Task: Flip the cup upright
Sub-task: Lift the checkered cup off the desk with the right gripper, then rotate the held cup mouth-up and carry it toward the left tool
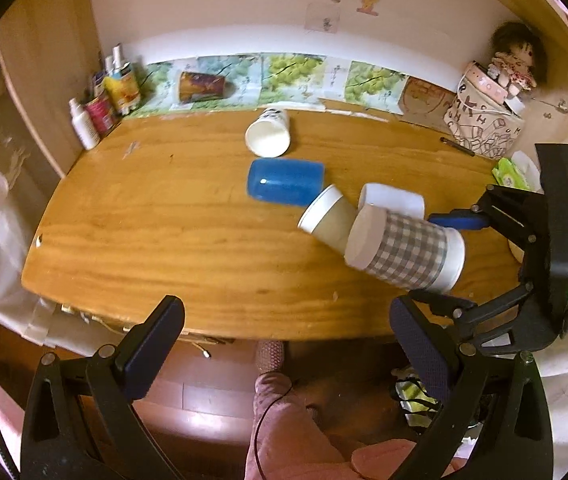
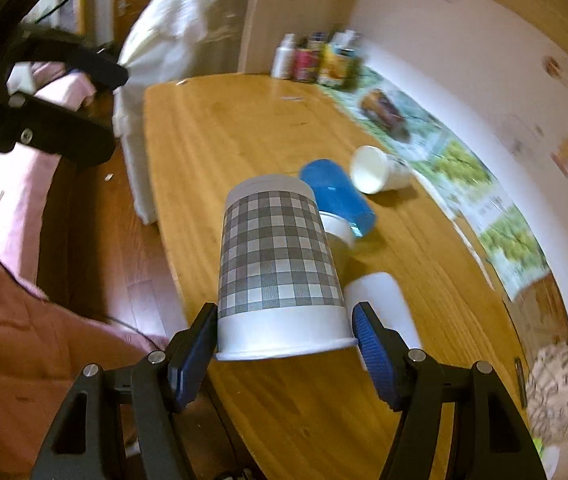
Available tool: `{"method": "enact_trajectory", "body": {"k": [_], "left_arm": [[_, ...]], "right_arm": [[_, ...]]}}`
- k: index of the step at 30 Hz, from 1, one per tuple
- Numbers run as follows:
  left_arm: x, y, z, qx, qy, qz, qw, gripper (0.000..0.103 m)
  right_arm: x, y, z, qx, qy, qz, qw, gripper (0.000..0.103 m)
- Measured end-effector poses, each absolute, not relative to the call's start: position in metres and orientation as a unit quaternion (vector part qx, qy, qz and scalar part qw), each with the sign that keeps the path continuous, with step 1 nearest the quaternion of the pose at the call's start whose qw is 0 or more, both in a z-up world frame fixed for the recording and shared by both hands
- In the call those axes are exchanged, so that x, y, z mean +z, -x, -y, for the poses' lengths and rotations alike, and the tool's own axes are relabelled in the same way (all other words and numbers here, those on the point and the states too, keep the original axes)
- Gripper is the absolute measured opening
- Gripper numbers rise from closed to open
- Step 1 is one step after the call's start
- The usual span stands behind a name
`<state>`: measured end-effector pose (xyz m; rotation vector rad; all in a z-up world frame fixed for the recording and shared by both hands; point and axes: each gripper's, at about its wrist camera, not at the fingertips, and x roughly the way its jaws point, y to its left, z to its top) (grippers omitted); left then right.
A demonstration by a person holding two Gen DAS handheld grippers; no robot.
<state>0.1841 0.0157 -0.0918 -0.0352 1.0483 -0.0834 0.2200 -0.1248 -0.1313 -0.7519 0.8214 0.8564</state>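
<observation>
Warm wooden tabletop [image 2: 244, 128] stretches ahead of my right claw [image 2: 284, 340], which pinches the checked paper cup [image 2: 276, 264] at its rim end, base pointing away and raised off the wood. It looks light and thin-walled, likely to crush, so I judge a gentle squeeze near the stiffer rim best. Beyond it lie a blue cup [image 2: 338, 196] and white cups, seemingly empty. My left claw [image 1: 284, 344] hangs open, holding nothing.

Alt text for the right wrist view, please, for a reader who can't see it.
The right gripper clamps a gray checked paper cup near its rim, base pointing away, above a wooden table. Behind it lie a blue cup, two white cups and a partly hidden cup, all tipped over.
</observation>
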Motion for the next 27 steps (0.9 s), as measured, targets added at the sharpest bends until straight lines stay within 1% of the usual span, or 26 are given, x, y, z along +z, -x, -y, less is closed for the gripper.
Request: {"method": "enact_trajectory", "body": {"k": [9,13,20,27], "left_arm": [[-0.101,-0.175,-0.038,-0.010,0.012,-0.519,0.855,0.102],[-0.109,-0.179,-0.053,-0.007,0.019,-0.530,0.848,0.102],[-0.123,-0.191,-0.075,-0.008,0.001,-0.545,0.838,0.102],[-0.140,-0.201,-0.093,-0.022,-0.017,-0.570,0.821,0.102]], "right_arm": [[-0.156,-0.207,0.081,0.457,0.454,-0.351,0.680,0.068],[-0.167,-0.207,0.065,0.488,0.488,-0.344,0.636,0.068],[-0.184,-0.205,0.037,0.524,0.559,-0.316,0.559,0.068],[-0.198,-0.215,0.016,0.537,0.603,-0.293,0.512,0.069]]}}
